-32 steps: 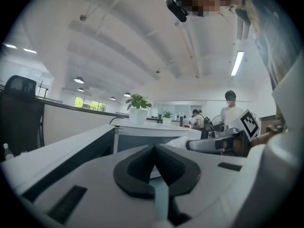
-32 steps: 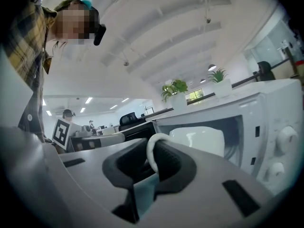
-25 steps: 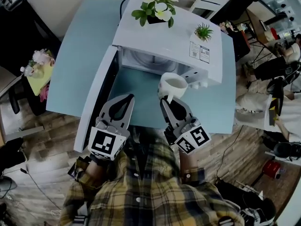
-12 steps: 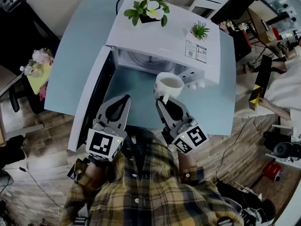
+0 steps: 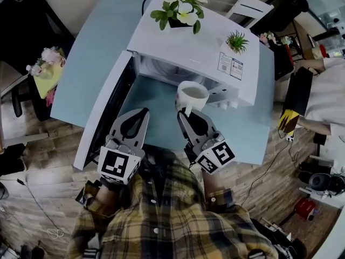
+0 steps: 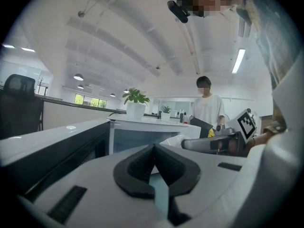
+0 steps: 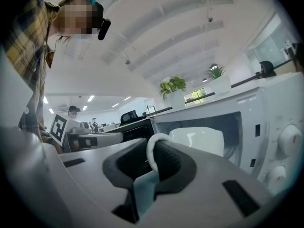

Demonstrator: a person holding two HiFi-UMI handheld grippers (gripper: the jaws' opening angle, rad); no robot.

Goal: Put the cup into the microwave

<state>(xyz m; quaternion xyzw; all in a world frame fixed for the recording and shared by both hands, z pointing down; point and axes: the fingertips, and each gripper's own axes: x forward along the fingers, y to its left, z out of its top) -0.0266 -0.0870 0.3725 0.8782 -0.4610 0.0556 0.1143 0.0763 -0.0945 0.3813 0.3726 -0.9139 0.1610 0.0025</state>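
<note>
Pale blue table (image 5: 89,72) with a microwave (image 5: 188,45) on it
The white microwave stands toward the table's far side, its door (image 5: 105,115) swung open on the left, bare tabletop before it.

A pale blue counter (image 5: 89,58) with rounded corners stands on a wood-plank floor (image 5: 51,155), where thin cables (image 5: 38,212) trail. To its left sits a small side table (image 5: 46,85) with a yellow-green top, and a white chair (image 5: 249,7) stands beyond its far edge. A black office chair (image 6: 20,87) stands near a low partition. The white ceiling (image 6: 142,32) is ribbed with beams and carries a lit strip light (image 6: 238,61) and round lamps (image 6: 78,77). Distant windows (image 6: 89,100) show greenery.
</note>
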